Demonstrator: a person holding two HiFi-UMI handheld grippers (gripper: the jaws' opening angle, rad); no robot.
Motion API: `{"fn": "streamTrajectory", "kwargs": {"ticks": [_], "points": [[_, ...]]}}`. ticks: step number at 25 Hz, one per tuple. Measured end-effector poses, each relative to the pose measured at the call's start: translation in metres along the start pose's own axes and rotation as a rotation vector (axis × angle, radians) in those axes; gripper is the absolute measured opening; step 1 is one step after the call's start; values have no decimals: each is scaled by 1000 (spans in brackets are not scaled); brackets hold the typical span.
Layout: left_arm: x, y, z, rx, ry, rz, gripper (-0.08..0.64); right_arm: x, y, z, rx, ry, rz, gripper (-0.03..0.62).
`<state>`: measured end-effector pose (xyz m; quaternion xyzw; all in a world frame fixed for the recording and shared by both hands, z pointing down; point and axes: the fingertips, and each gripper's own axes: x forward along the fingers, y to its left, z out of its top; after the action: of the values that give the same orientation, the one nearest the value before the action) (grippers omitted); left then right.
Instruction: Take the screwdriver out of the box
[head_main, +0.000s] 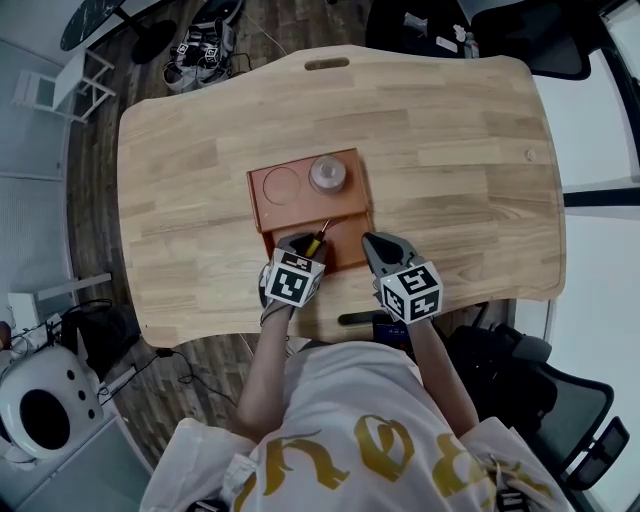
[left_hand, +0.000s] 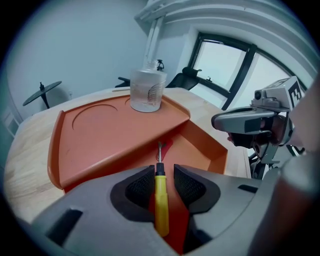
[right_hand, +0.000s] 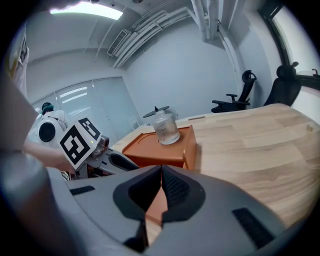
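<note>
— Trouble ahead with the screwdriver (left_hand: 161, 200)?

— Plenty. Lies in the open compartment of the box (head_main: 262, 195), on the side toward the table's (head_main: 470, 150) near edge, yellow handle between the jaws of the left hand-held gripper (left_hand: 163, 169). Stand apart on either side, pads not pressing. No grip on it.

— Worst case?

— Closing off-centre. Would likely pinch the handle at one edge and squirt it sideways, or jam the blade against the compartment wall. Smooth-looking, round handle; probably slippery.

— And the box itself?

— Could drag or tilt with a jaw tip caught on its floor or rim during the lift. Would then shake the clear cup (head_main: 327, 173) standing on the raised top, toward the far edge. Might topple.

— Right hand-held gripper (right_hand: 161, 172)?

— Closed on nothing, near the box's right side by the table's near edge, not touching the box as far as visible. No steadying, then, if tugged. Safer with a centred squeeze on the handle and a straight lift clear of the walls.
</note>
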<state>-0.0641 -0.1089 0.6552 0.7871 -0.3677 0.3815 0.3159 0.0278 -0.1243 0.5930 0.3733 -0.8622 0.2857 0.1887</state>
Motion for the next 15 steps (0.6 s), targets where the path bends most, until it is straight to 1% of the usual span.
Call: {"fn": "streamTrajectory", "kwargs": {"ticks": [2,4,7,11,15], "points": [[6,1,-4,6,28,2,114,2,-1,0,7,1,4,12],[11,2,-8,15,74,14,126,4,-1,1,19,2,12,12],[17,3,-14,33,130,36,129,8,1,3,25,3,24,12],[19,4,-15,42,137,49,129,10,1,3,26,5,28,12],[19,9,-15,90,135,95,99,12,-2,4,22,11,28,12]]}}
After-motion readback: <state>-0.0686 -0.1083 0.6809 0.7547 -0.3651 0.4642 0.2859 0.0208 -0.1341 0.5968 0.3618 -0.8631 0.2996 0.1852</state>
